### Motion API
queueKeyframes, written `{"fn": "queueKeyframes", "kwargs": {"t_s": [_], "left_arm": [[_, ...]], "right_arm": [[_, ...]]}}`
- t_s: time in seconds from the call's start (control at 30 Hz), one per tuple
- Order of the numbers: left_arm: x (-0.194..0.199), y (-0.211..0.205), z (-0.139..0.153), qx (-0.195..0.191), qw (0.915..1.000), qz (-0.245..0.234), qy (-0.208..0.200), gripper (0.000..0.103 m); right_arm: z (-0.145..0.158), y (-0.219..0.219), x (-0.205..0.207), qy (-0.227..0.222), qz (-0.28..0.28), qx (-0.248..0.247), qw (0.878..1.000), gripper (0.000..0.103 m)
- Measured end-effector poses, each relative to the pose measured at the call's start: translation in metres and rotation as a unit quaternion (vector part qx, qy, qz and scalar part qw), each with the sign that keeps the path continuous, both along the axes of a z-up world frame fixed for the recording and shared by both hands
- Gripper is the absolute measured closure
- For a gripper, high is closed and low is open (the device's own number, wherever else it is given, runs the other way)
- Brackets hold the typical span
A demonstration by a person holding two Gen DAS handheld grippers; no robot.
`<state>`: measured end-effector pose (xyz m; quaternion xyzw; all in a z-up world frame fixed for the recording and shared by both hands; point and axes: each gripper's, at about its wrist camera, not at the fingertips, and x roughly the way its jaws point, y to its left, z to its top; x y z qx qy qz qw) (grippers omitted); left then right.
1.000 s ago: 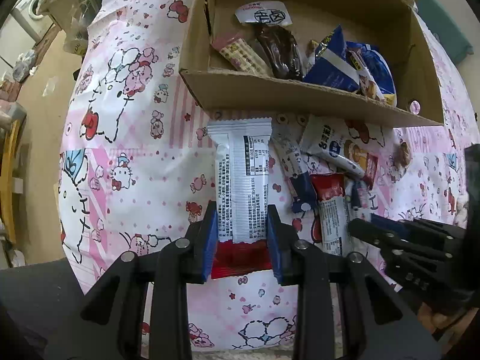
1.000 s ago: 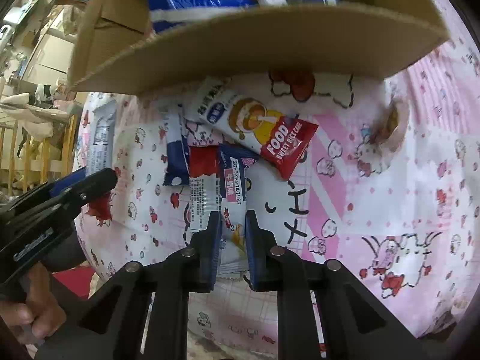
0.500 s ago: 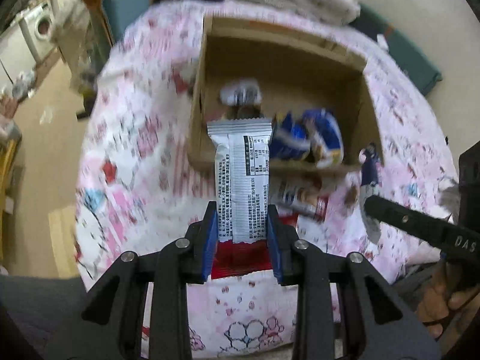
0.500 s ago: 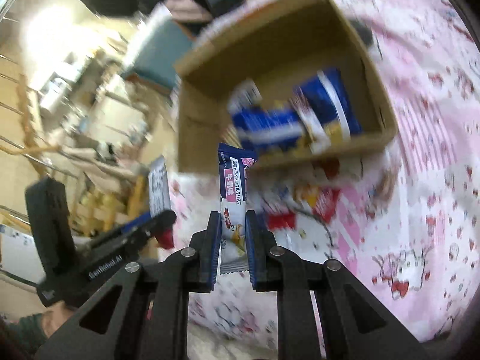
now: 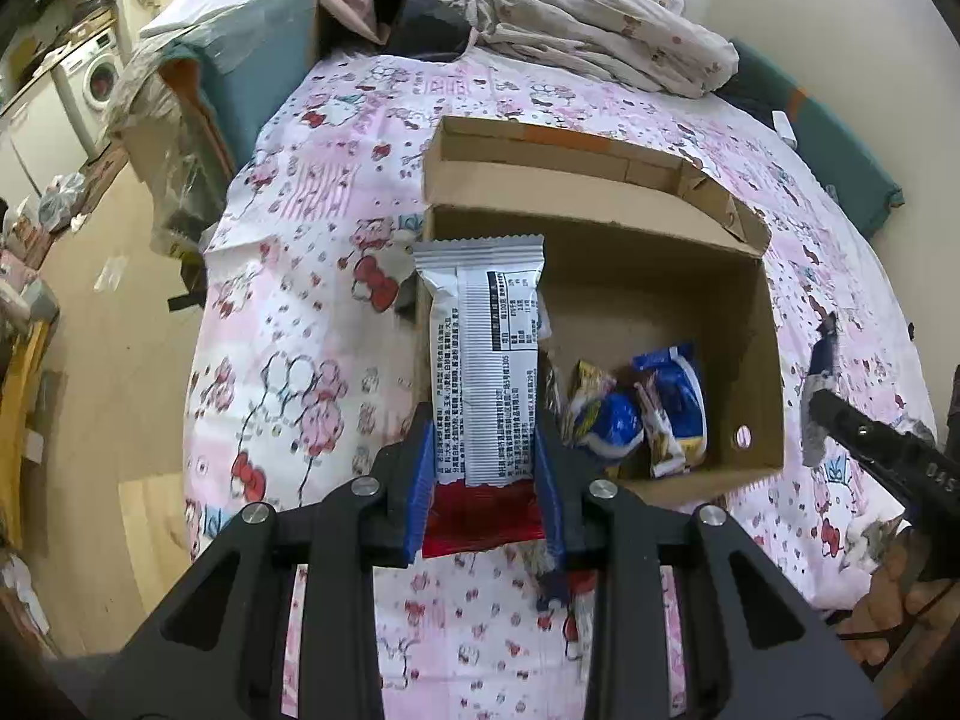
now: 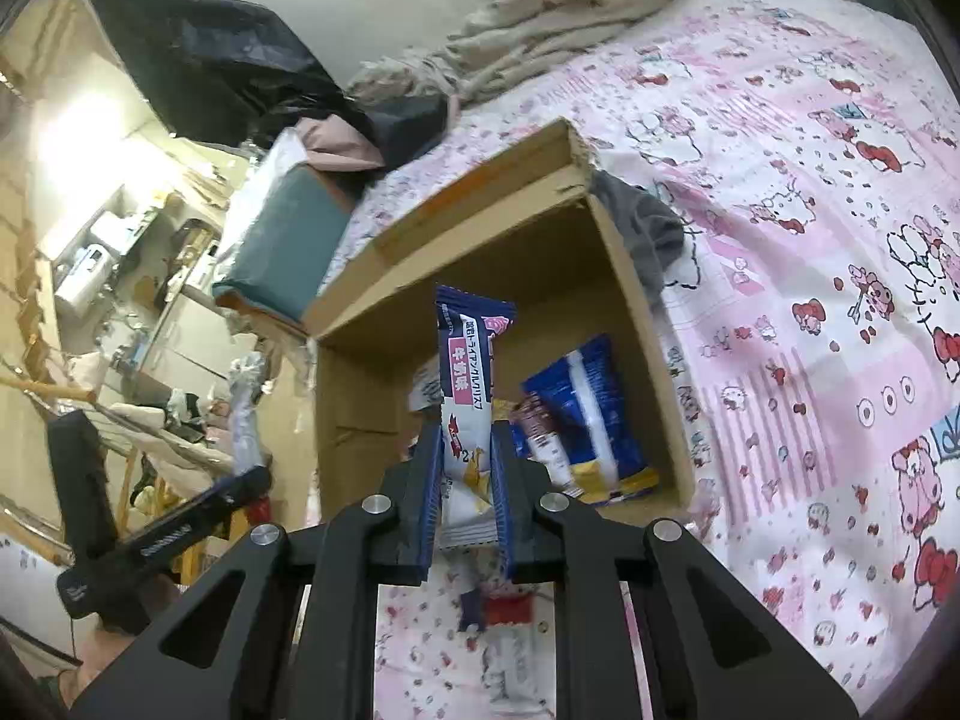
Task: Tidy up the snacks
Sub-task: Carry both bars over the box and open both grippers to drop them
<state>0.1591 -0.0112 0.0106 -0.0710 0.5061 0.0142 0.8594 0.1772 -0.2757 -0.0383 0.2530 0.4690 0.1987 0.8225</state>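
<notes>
- The left tongs [image 5: 483, 468] are clamped on the red lower end of a white snack bar [image 5: 480, 360], which stands upright above the near-left corner of the cardboard box [image 5: 600, 210].
- The right tongs [image 6: 467, 480] pinch a blue-and-white wafer packet [image 6: 471, 384] by its lower part, poised over the box's near wall.
- Both grips sit at one end of a slick wrapper, so I judge either could slide or swing free short of the box.
- The white bar hangs partly outside the box's left wall; let go there, it could fall onto the bed [image 5: 288, 312].
- The two tongs are near each other over the same opening and might bump.
- Inside the box, blue snack bags [image 5: 654, 414] crowd the near-right corner; the rest of the floor looks bare.
- A few packets [image 6: 498, 612] lie on the bed just in front of the box.
- A crumpled blanket [image 5: 588, 30] lies beyond the box.
</notes>
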Motion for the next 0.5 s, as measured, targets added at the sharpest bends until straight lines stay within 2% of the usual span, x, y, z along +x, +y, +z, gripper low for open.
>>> {"fn": "queueKeyframes", "kwargs": {"t_s": [0.17, 0.3, 0.37, 0.5], "left_arm": [[0.024, -0.013, -0.007, 0.004, 0.9998, -0.016, -0.007, 0.076], [0.030, -0.015, -0.021, -0.018, 0.9986, -0.031, -0.039, 0.076], [0.033, -0.014, -0.031, -0.017, 0.9991, -0.026, -0.029, 0.076], [0.041, -0.014, -0.046, -0.042, 0.9987, -0.029, -0.005, 0.076]], "right_arm": [[-0.012, 0.005, 0.016, 0.010, 0.004, -0.039, 0.999, 0.086], [-0.029, 0.010, 0.013, 0.029, 0.004, -0.063, 0.998, 0.086], [-0.037, 0.011, 0.011, 0.040, 0.004, -0.074, 0.996, 0.086], [-0.044, 0.013, 0.012, 0.052, 0.009, -0.085, 0.995, 0.086]]}}
